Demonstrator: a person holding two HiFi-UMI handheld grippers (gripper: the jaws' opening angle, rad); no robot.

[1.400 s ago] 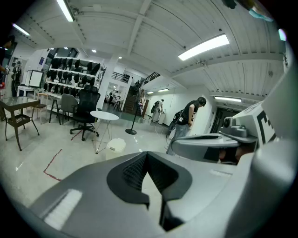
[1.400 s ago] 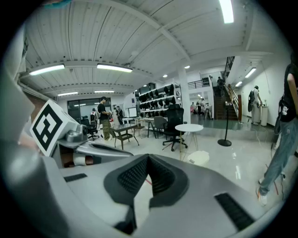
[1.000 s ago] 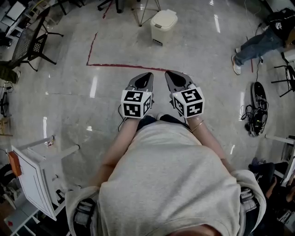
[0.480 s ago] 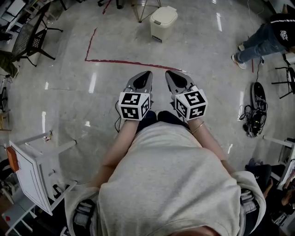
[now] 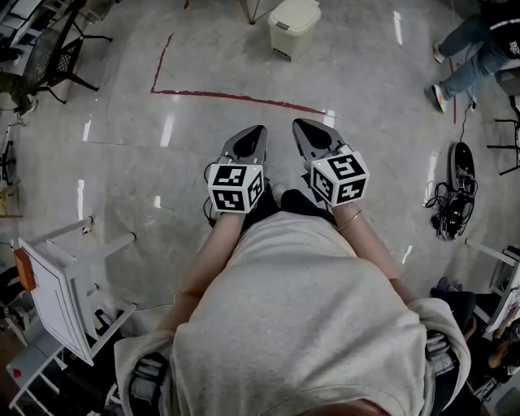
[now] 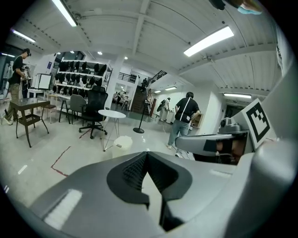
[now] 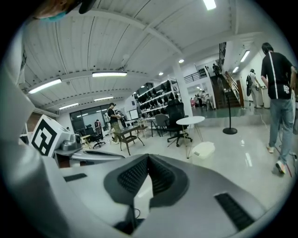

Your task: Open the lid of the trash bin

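Note:
The cream trash bin (image 5: 294, 24) stands on the floor at the top of the head view, its lid down. It shows small and far off in the left gripper view (image 6: 123, 143) and in the right gripper view (image 7: 204, 148). My left gripper (image 5: 252, 135) and right gripper (image 5: 308, 130) are held side by side at waist height, well short of the bin and pointing toward it. Each one's jaws meet at the tips with nothing between them, as the left gripper (image 6: 147, 155) and right gripper (image 7: 148, 158) views show.
A red tape line (image 5: 236, 97) crosses the floor between me and the bin. A white table (image 5: 57, 301) lies tipped at lower left and a black chair (image 5: 49, 57) stands at upper left. Cables (image 5: 451, 195) lie at right, and a person (image 5: 479, 41) walks at upper right.
The bin and the tape line have slid toward the top of the head view. The person at upper right has stepped further up. Both grippers stay side by side, still shut.

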